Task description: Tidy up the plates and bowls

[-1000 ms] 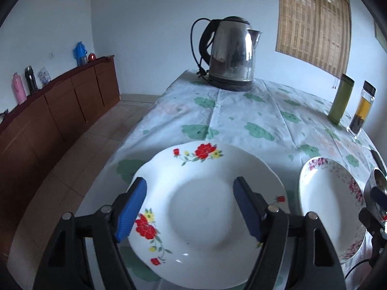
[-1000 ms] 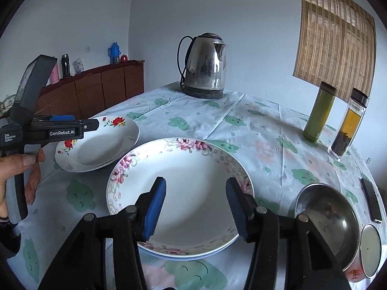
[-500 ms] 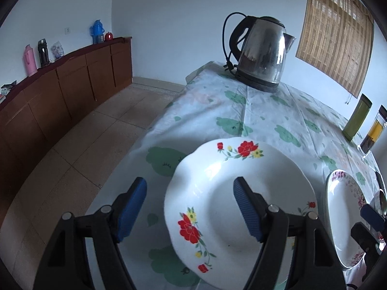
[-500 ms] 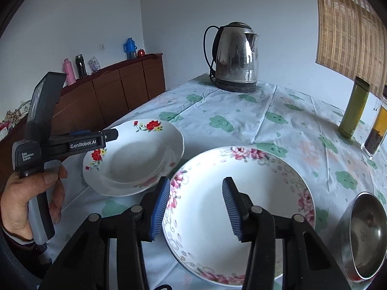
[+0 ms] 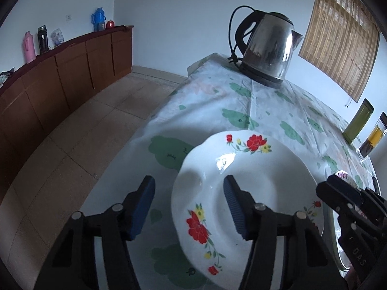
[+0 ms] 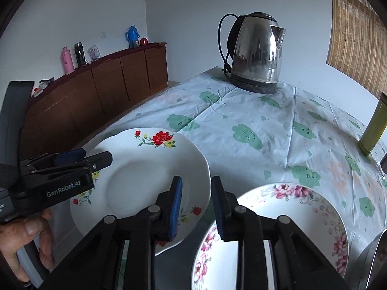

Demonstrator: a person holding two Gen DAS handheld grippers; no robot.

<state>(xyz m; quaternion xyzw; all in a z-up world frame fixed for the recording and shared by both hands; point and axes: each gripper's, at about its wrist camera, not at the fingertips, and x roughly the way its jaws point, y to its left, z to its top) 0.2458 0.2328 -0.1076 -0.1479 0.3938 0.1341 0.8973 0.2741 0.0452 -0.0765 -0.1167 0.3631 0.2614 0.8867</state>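
1. Red-flower plate (image 5: pixel 244 193) sits lower centre of my left view, on the table (image 5: pixel 266 106) near its left edge; in the right view it's left of centre.
2. Pink-flower plate (image 6: pixel 285 220) is at lower right of the right view, just beside the red one; can't tell if the rims touch.
3. Left gripper (image 5: pixel 188 205): fingers have just been closing, now part open, straddling the red plate's left rim. Pads not pressing yet, nothing held.
4. Right gripper (image 6: pixel 196 200): fingers have just been closing, narrow gap left. They hover over the spot between the two plates, the left finger over the red plate's right rim; no grip I can see.
5. Handling, my guess: glazed ceramic, stiff, slick, chips easily, moderately heavy. Shallow, so take it at the rim, one pad above and one under the lip.
6. Pinching one edge may let it tilt or slip; a rim grip each side looks safer for stacking.
7. Kettle (image 6: pixel 256 53) stands far back, well apart.
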